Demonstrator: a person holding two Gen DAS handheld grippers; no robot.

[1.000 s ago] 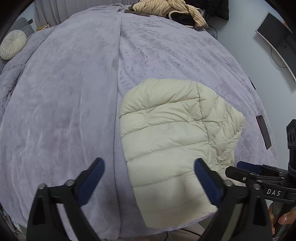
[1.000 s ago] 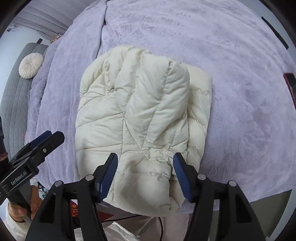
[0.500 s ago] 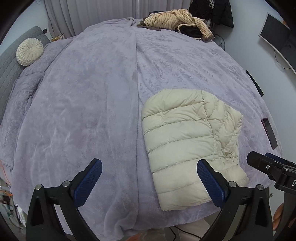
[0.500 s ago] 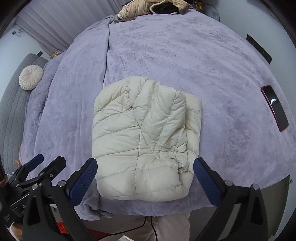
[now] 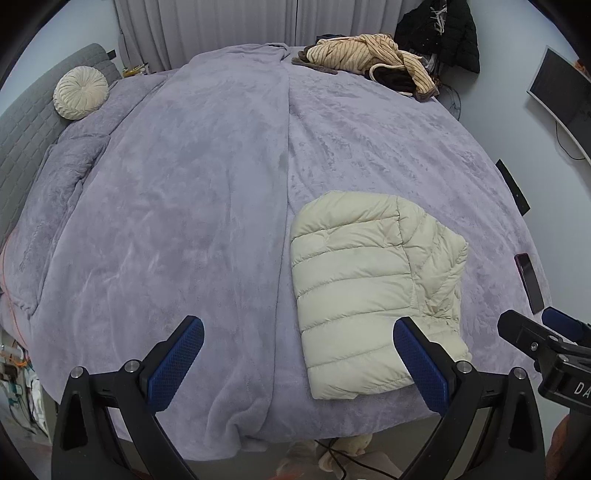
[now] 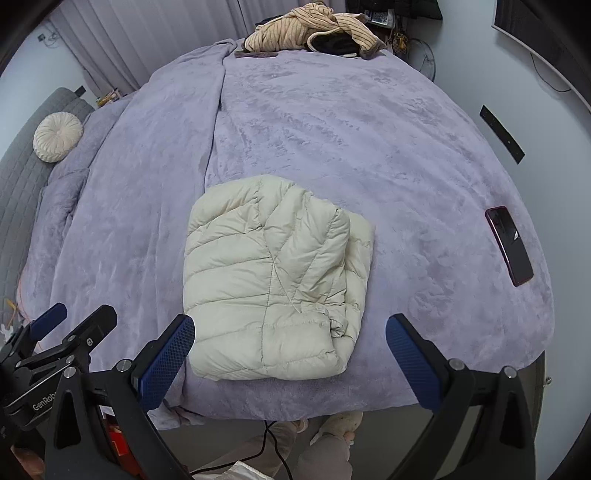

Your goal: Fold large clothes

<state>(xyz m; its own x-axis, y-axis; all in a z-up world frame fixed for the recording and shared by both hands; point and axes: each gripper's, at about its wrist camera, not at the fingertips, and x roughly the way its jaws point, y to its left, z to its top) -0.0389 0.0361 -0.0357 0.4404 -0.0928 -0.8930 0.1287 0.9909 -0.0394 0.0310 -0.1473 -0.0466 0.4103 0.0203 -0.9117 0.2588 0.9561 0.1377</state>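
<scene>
Round cushion (image 5: 81, 92): far left at the head of the bed, well away from my work; I leave it out of this.
Left gripper (image 5: 295, 365): I hold it above the near edge of the bed, jaws wide apart with nothing between them. The right pad overlaps the jacket's near corner in my view, but I cannot tell whether it touches.
Blanket (image 5: 166, 221): lavender plush, with a long ridge running up the middle just left of the jacket; soft enough to bunch if I drag anything over it.
Jacket (image 6: 273, 284): cream puffer, lying near the front edge as a compact rectangle, a sleeve or hood section laid over its right half.
Step in hand: I judge the fold done or nearly so. If I tidy it, I would press the puffy top layer flat from above instead of pinching, since down springs back, then square the loose right edge.
Right gripper (image 6: 290, 358): also spread wide and empty, poised just short of the jacket's near edge.
Phone (image 6: 509, 245): dark, on the blanket well to the right; I keep my sweep clear of it.
Clothes pile (image 6: 314, 27): striped heap at the far end, probably the next garments.
</scene>
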